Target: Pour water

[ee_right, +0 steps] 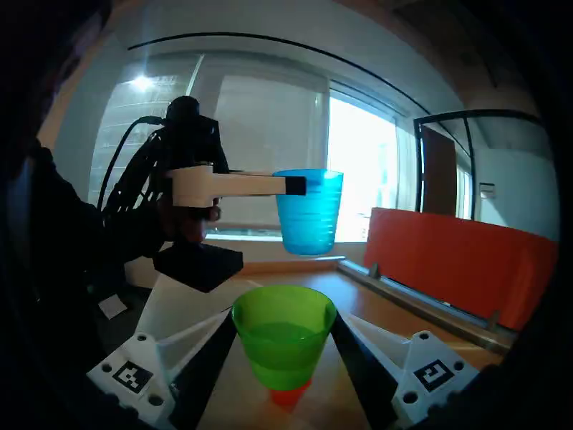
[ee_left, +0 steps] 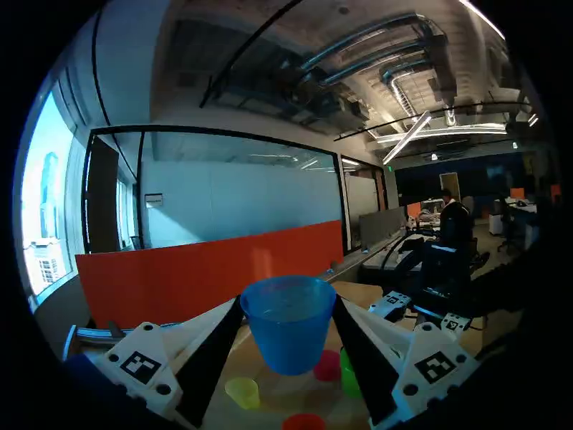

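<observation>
In the left gripper view, the right-hand finger of the left gripper [ee_left: 289,312] covers most of a green sliver [ee_left: 349,374] low in the frame, so I cannot tell what it is. A red cup [ee_left: 303,421] is cut off by the bottom edge. Whether the blue cup [ee_left: 290,344] holds water is hard to make out.

That view also shows a yellow cup [ee_left: 243,392] and a pink cup [ee_left: 328,365] on the surface [ee_left: 283,394] below. The right gripper view shows the blue cup from the side, upper middle of the frame, lifted clear of the surface. One of the white fingers [ee_right: 236,184] lies against its rim, the other is hidden behind it, and a dim hand [ee_right: 190,215] grips the handle.

Both fingers of the left gripper press the blue cup's sides. The right gripper [ee_right: 284,322] clamps a green cup [ee_right: 283,358] the same way, with a liquid line visible inside. A red thing [ee_right: 290,395] beneath it is mostly hidden.
</observation>
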Motion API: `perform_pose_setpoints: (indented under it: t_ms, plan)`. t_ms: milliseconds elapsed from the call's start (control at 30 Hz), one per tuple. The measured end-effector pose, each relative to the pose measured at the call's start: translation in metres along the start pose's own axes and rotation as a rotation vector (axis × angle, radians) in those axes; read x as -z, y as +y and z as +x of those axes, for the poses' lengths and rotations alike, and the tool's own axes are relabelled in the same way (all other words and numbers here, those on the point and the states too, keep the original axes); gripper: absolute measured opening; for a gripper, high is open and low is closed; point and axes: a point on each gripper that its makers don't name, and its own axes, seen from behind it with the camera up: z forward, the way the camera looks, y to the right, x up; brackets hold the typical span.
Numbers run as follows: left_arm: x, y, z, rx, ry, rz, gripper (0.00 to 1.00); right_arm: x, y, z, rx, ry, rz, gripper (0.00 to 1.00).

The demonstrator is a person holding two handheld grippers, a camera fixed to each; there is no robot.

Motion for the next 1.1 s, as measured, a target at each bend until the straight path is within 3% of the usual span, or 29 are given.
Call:
perform_pose_setpoints:
  t_ms: [267,867,1100]
  plan:
    - [0.001,-0.002,-0.01,0.004,-0.03,0.002,0.87,0.002,0.0,0.0,-0.007,-0.005,0.0,0.91]
    - [0.015,-0.009,-0.065,-0.009,-0.18,0.006,0.87,0.011,0.002,-0.026,-0.04,-0.091,0.004,0.91]
    - [0.021,-0.015,-0.088,0.012,-0.226,0.015,0.88,0.015,0.001,-0.039,-0.048,-0.129,0.014,0.91]
